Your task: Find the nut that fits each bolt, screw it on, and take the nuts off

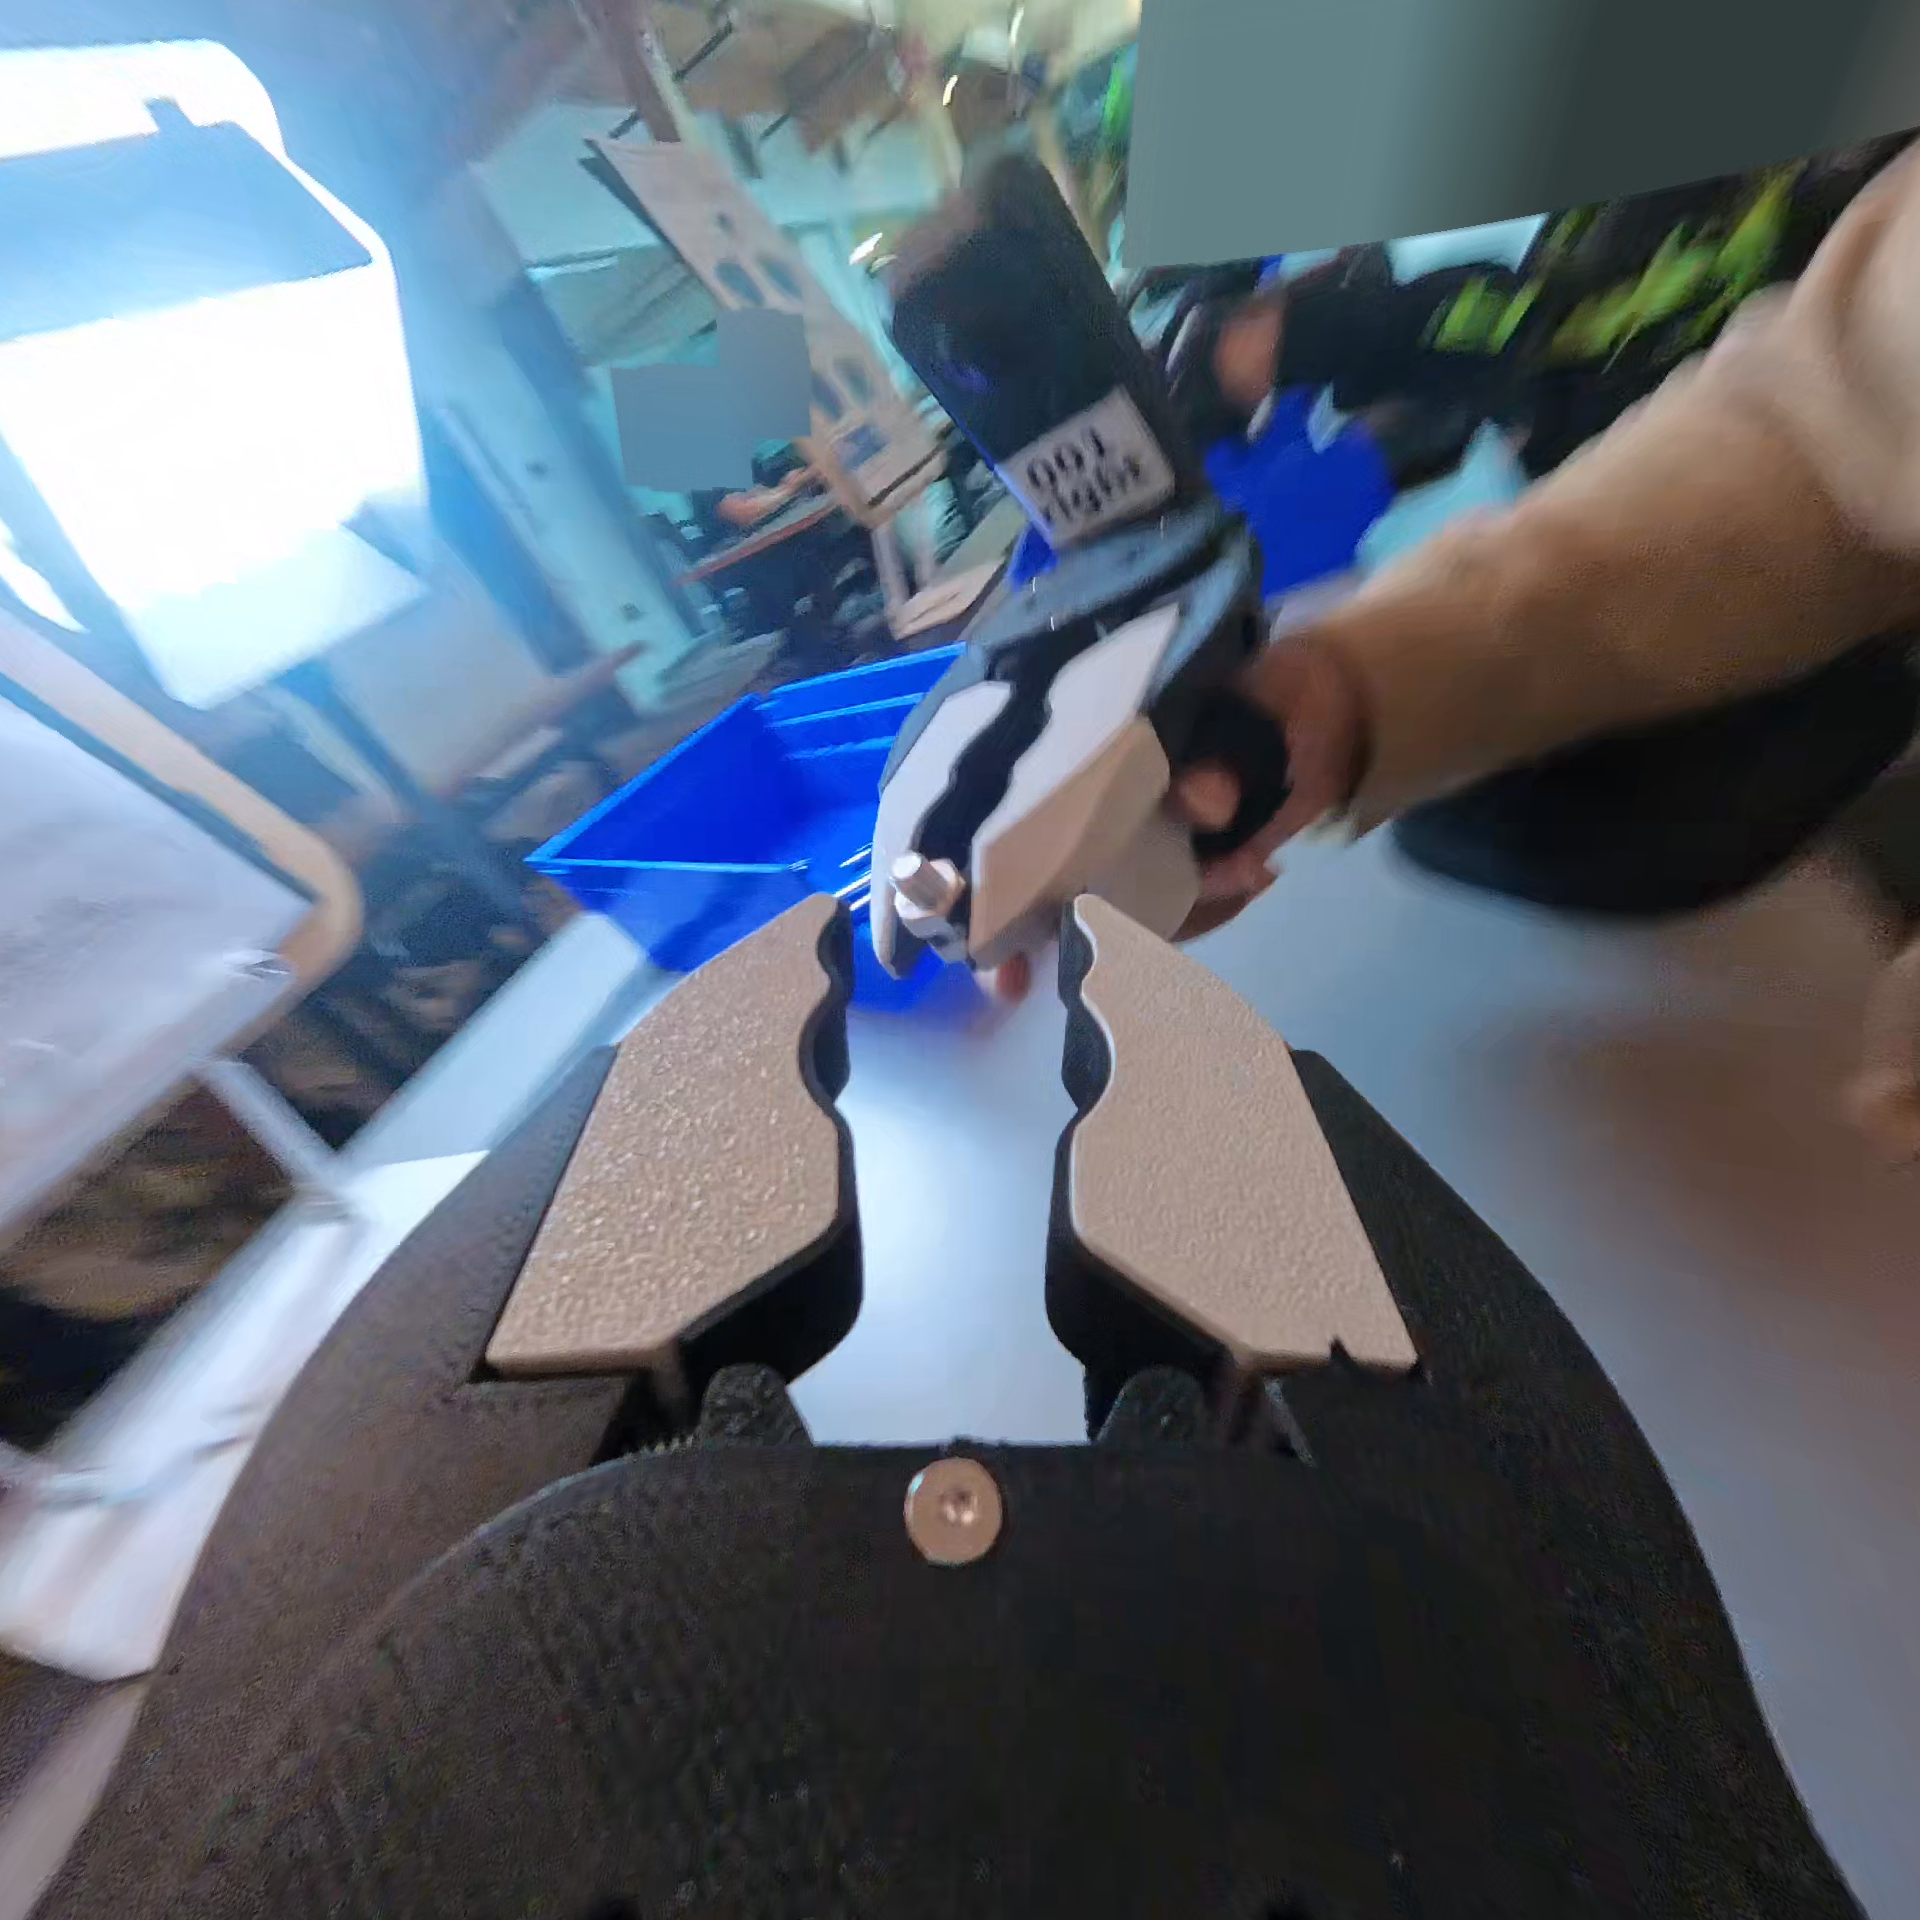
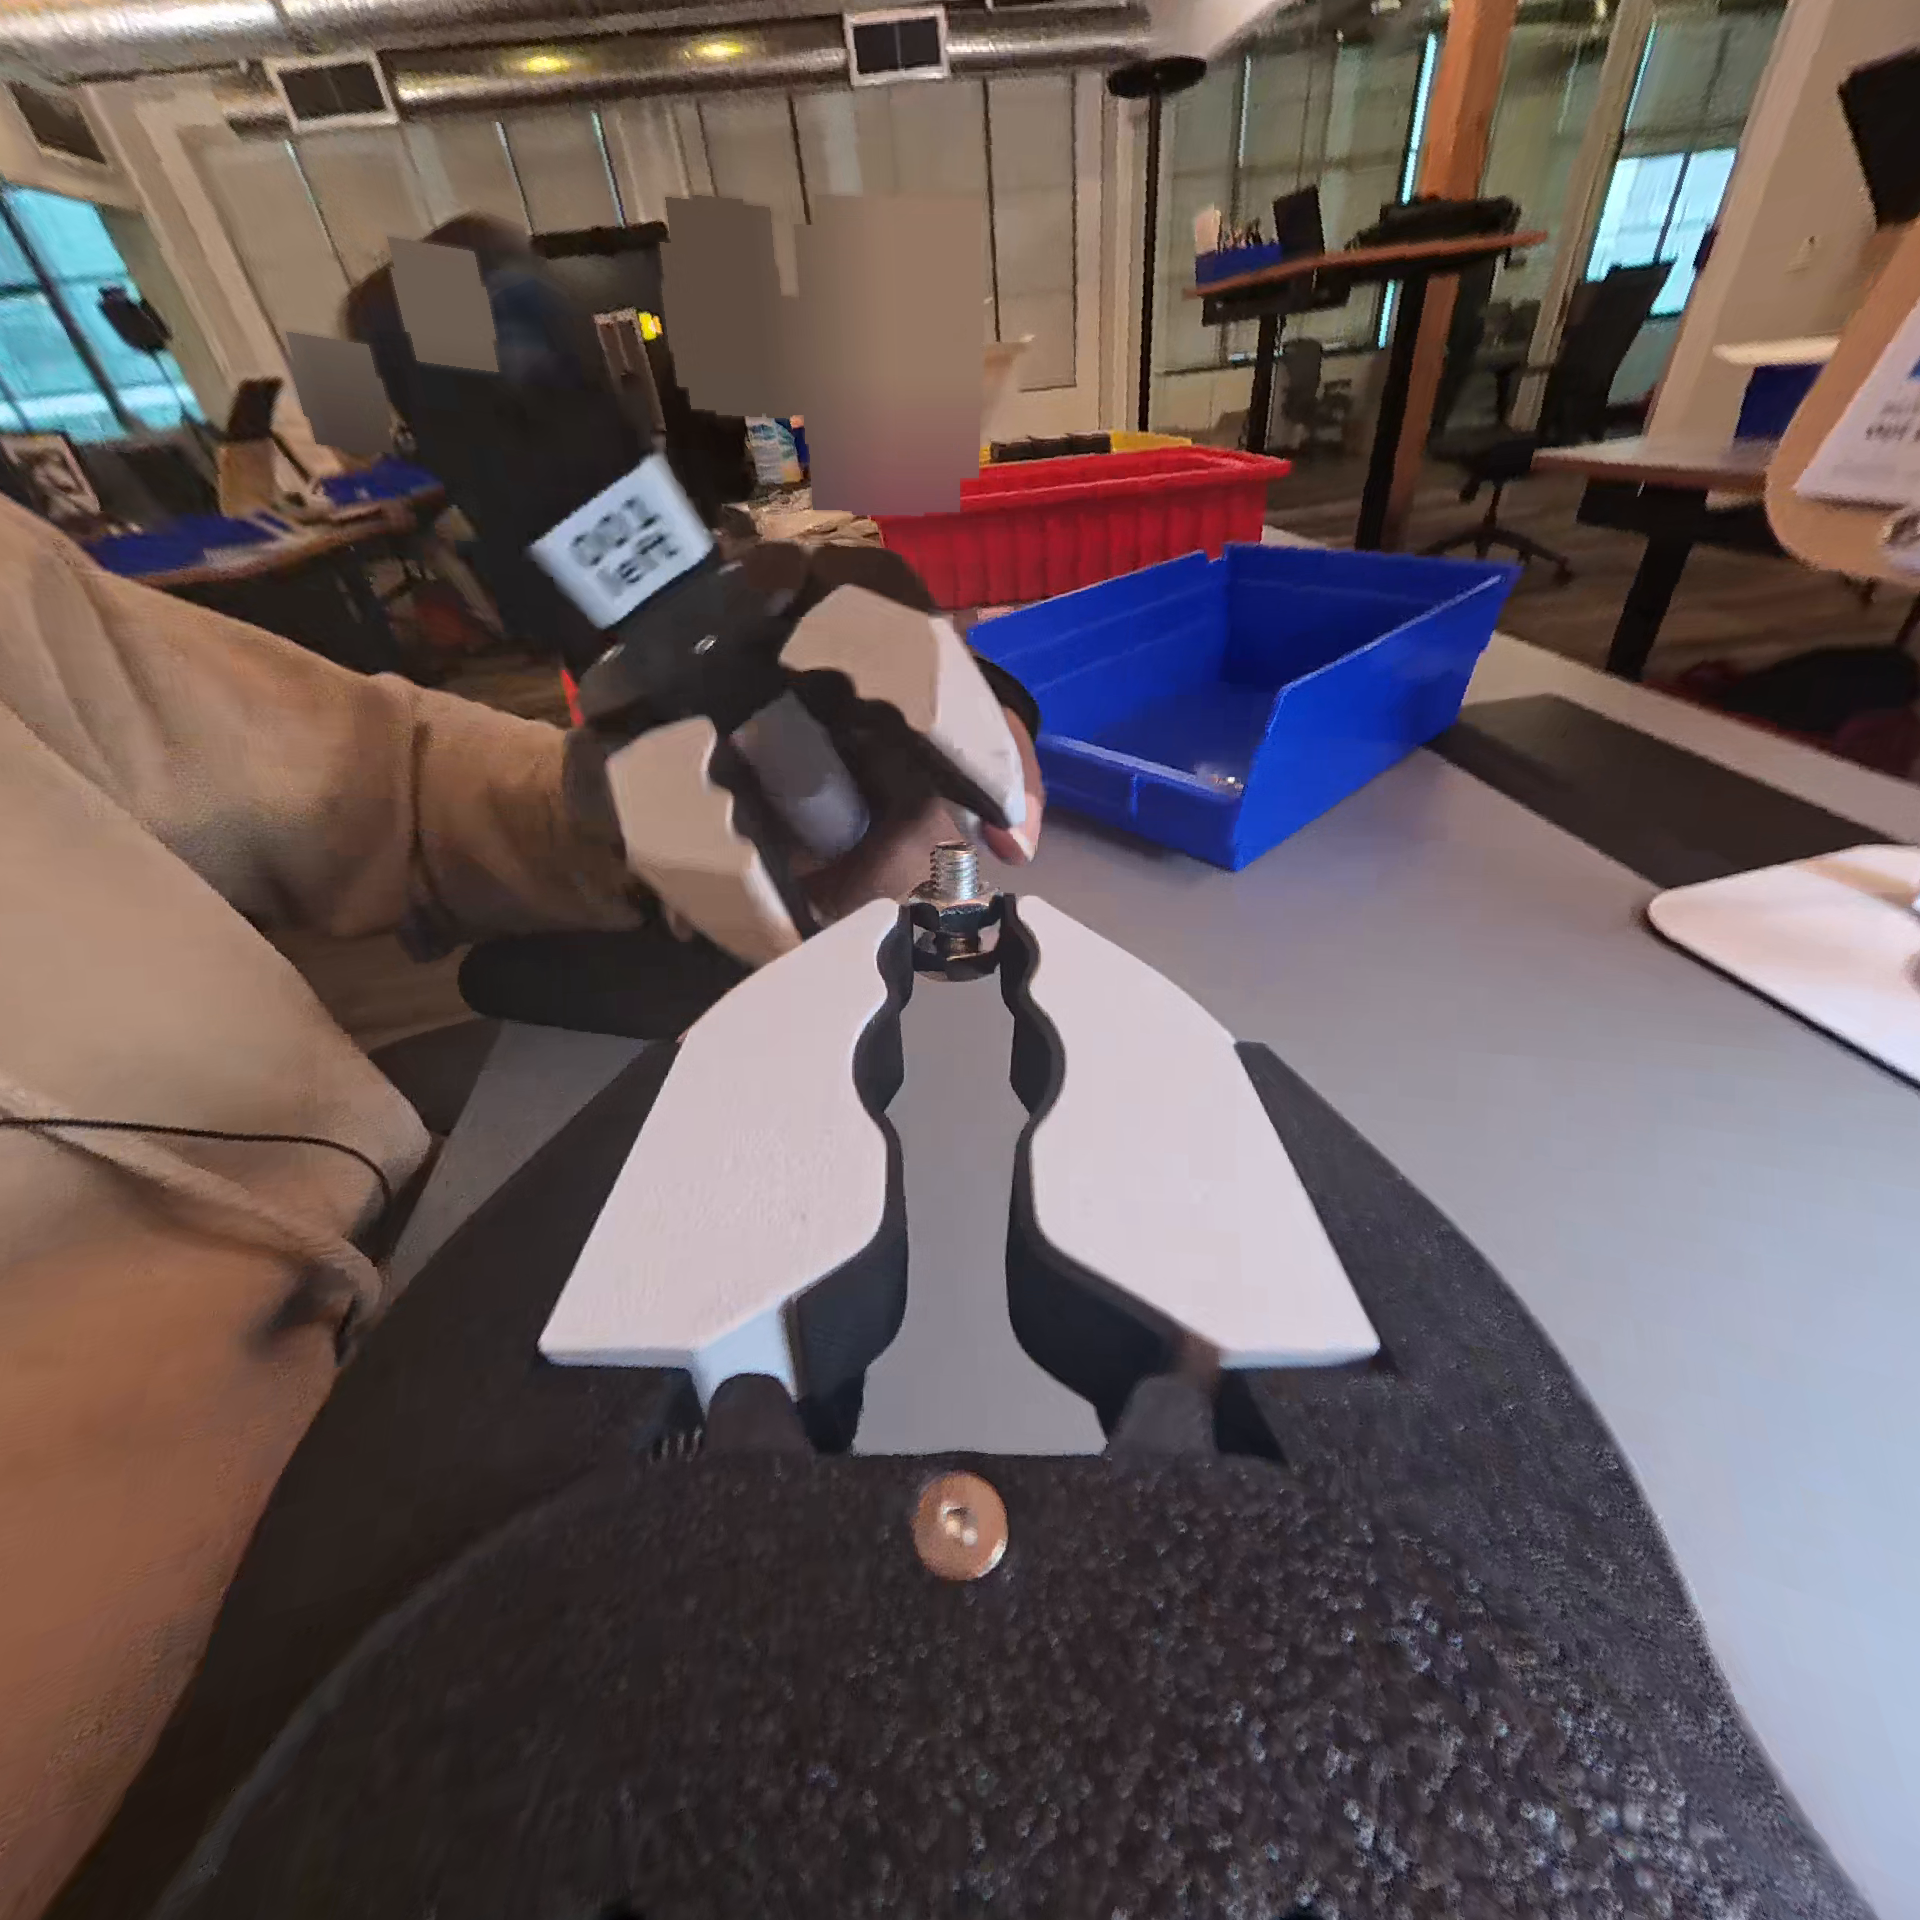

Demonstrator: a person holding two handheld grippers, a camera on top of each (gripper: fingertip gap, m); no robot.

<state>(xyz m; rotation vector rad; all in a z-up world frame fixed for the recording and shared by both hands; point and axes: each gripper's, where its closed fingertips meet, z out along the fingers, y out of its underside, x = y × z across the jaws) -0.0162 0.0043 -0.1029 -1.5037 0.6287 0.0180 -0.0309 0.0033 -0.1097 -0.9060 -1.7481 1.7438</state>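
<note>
While the right hand-held gripper [image 2: 956, 920] pinches a bolt [image 2: 958, 871] with a nut [image 2: 951, 902] threaded on it at its fingertips, threaded end pointing away, the left hand-held gripper [image 1: 956, 940] stands spread with nothing between its fingers, close in front of the bolt. Beyond both, a blue bin [image 2: 1340, 623] sits on the grey surface [image 2: 1455, 1039], with a red bin [image 2: 1091, 520] farther back.
</note>
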